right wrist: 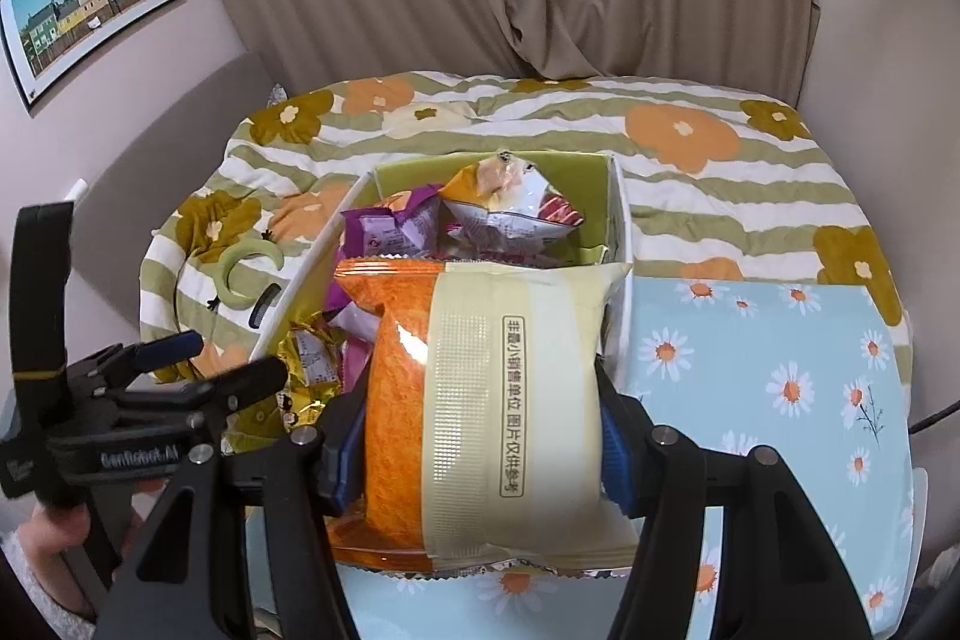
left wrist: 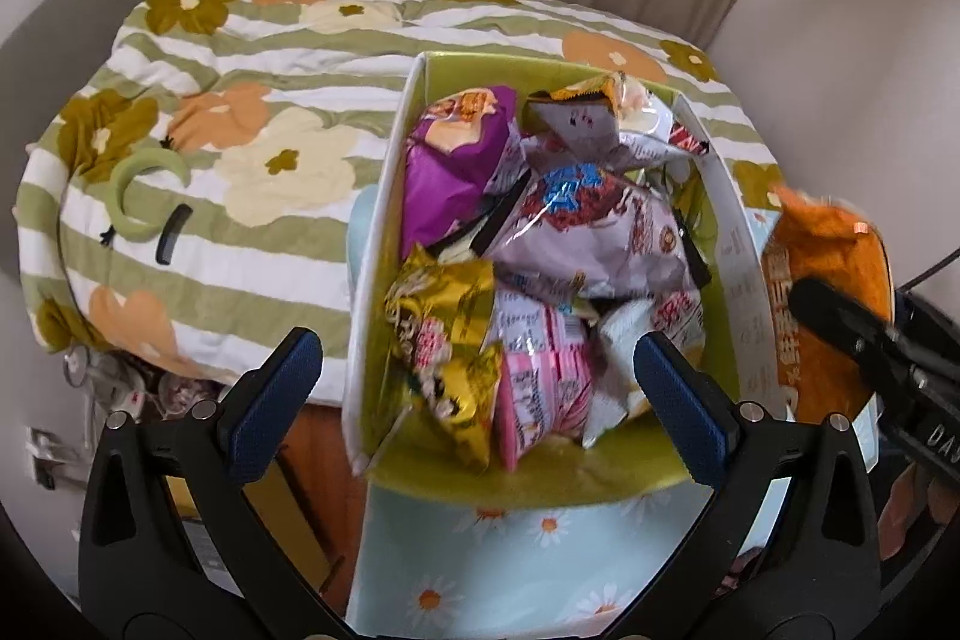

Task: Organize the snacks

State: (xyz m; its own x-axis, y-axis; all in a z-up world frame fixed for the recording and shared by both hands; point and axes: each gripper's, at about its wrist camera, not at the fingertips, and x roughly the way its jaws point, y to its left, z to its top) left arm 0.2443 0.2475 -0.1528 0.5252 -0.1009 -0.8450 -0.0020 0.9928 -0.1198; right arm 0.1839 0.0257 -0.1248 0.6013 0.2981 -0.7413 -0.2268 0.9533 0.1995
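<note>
A white box with a green inside point(left wrist: 384, 232) stands on a daisy-print board and holds several snack packets: purple point(left wrist: 456, 160), gold point(left wrist: 444, 316), pink point(left wrist: 540, 388), white point(left wrist: 600, 232). My left gripper point(left wrist: 474, 382) is open and empty, hovering over the box's near end. My right gripper point(right wrist: 480, 448) is shut on an orange and cream snack bag point(right wrist: 480, 400), held just in front of the box point(right wrist: 618, 214). The bag also shows at the right edge of the left wrist view point(left wrist: 828, 280).
The box sits on a bed with a green-striped flower quilt point(left wrist: 240, 100). A green ring point(left wrist: 144, 190) and a small black comb point(left wrist: 173, 232) lie on the quilt to the left. The daisy-print board point(right wrist: 780, 370) extends right of the box. Curtains hang behind.
</note>
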